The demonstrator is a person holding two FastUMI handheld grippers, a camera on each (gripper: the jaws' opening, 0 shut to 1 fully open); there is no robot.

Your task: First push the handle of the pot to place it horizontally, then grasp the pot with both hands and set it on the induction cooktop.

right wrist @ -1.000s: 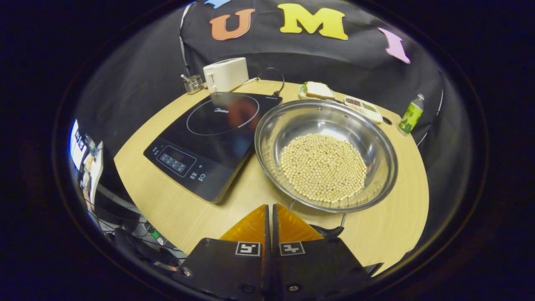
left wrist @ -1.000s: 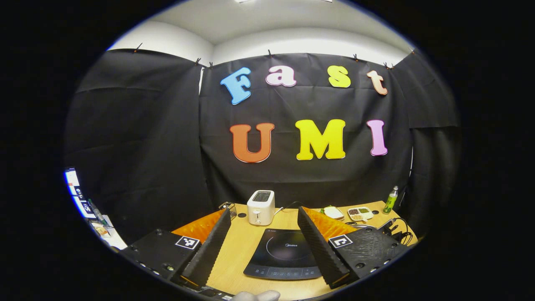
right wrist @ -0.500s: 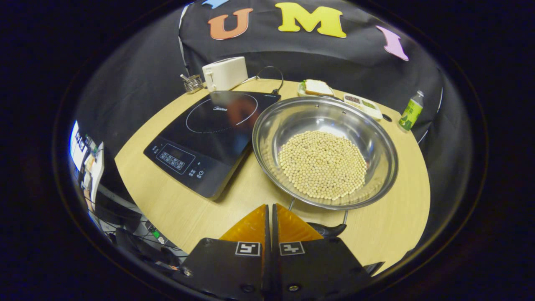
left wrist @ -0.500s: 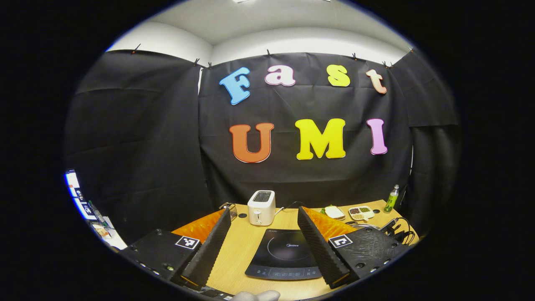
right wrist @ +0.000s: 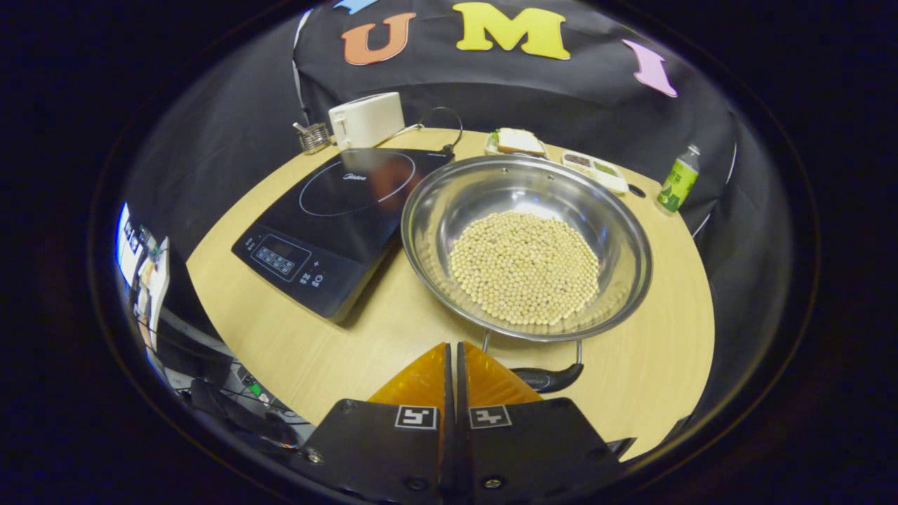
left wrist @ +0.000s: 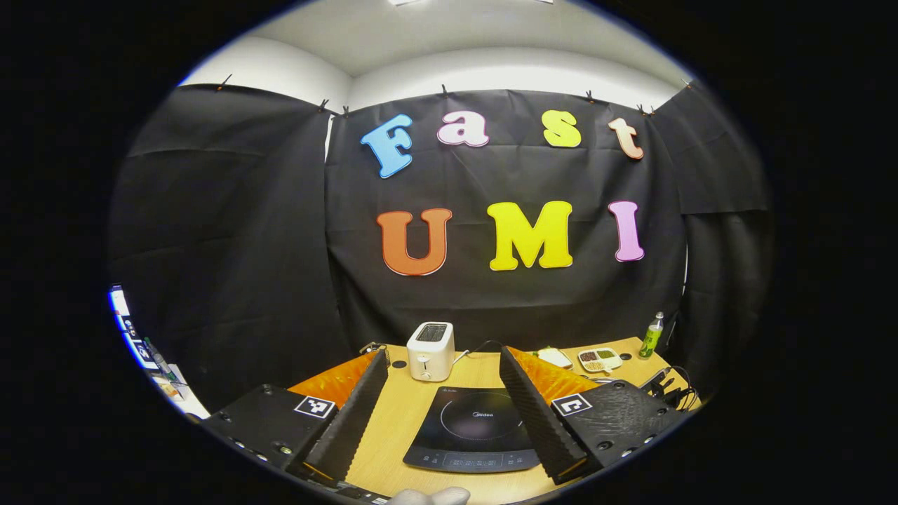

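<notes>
Beside the cooktop [right wrist: 333, 214], pot [right wrist: 526, 245] holds beans.

A silver pot [right wrist: 526, 242] of pale beans [right wrist: 525, 268], black cooktop [right wrist: 337, 221], white toaster [right wrist: 366, 120].

From the left gripper view, my right finger [left wrist: 540, 410] covers the cooktop's [left wrist: 471, 431] right edge and nearly all of the pot [left wrist: 609, 381], of which I see just a sliver of rim. The tray [left wrist: 600, 359] at the back of the table [left wrist: 393, 435] holds bits too small for me to name. In the right gripper view, the right gripper [right wrist: 452, 365] hides the left end of the pot's handle [right wrist: 554, 379], and I cannot tell whether they touch. The monitor [right wrist: 130, 245] at the left edge is cut off and smeared.
</notes>
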